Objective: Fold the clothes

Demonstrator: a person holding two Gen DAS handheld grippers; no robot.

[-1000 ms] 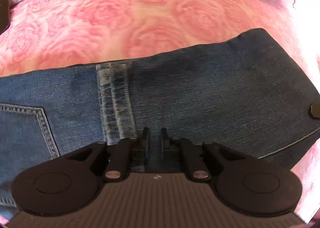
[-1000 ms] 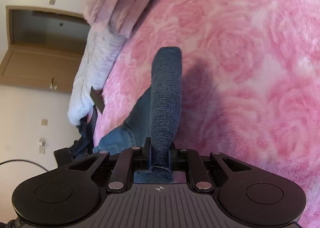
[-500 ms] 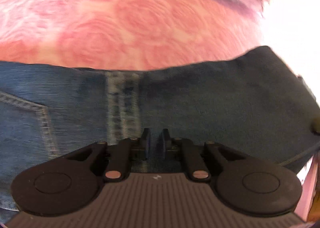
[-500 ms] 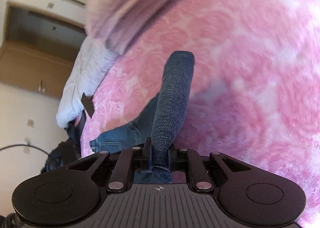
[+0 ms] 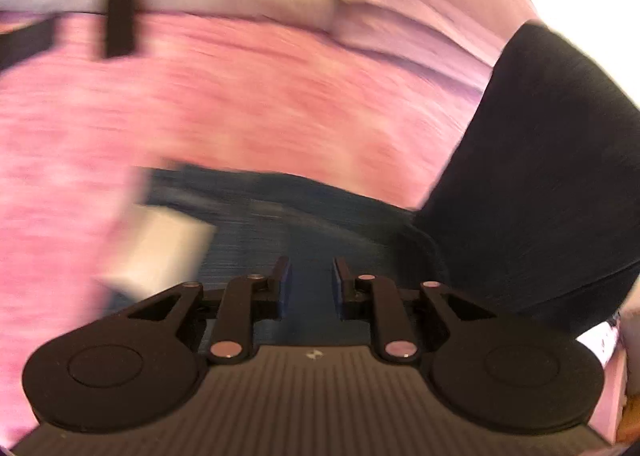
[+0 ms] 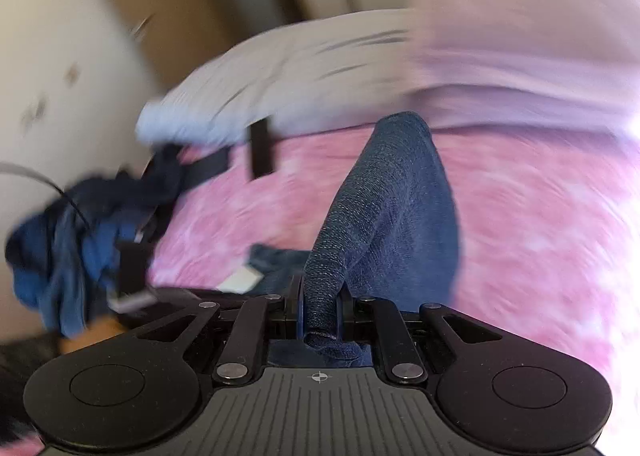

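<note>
Blue jeans (image 5: pixel 304 215) lie on the pink rose-patterned bed cover (image 5: pixel 200 103). In the left wrist view, one dark denim part (image 5: pixel 540 175) rises at the right, and a white label (image 5: pixel 160 252) shows at the left. My left gripper (image 5: pixel 308 284) is open a little, just above the jeans, with nothing between its fingers. My right gripper (image 6: pixel 318 308) is shut on a raised fold of the jeans (image 6: pixel 384 207), which stands up from the bed. Both views are blurred by motion.
Pale pillows (image 6: pixel 320 67) and a lilac blanket (image 6: pixel 520 55) lie at the head of the bed. A pile of dark blue clothes (image 6: pixel 72 240) sits at the bed's left edge. A black rectangular object (image 5: pixel 118 21) lies on the cover. A wall and cupboards stand behind.
My left gripper has opened, let go of the jeans and swung over them. My right gripper has lifted its fold higher and turned toward the pillows.
</note>
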